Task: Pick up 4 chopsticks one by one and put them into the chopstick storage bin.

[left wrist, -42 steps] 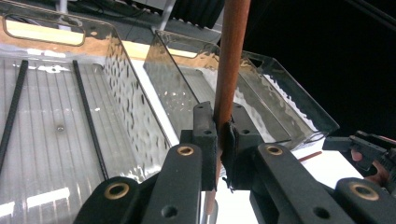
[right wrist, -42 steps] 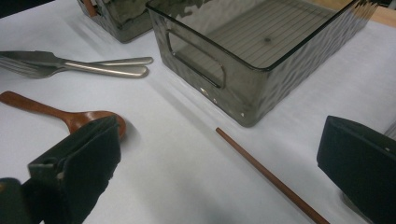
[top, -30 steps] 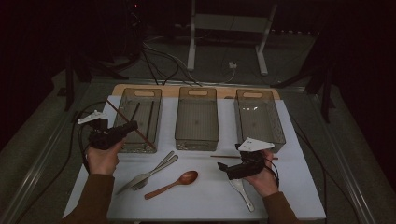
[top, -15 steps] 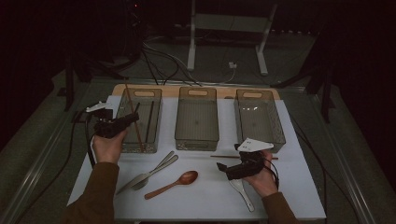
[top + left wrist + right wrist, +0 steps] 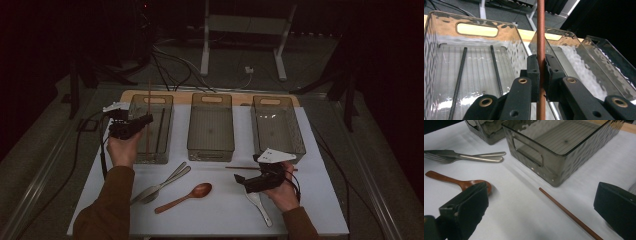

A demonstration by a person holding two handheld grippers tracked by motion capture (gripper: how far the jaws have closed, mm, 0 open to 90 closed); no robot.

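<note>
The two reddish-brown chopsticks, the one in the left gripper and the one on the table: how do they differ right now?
The held chopstick is clamped between the shut jaws of the left gripper and stands upright over the left bin, which has two black sticks lying in it. The loose chopstick lies flat on the white table, ungripped, in front of the right gripper, whose jaws stand open. Both are thin, straight and the same reddish brown.
</note>
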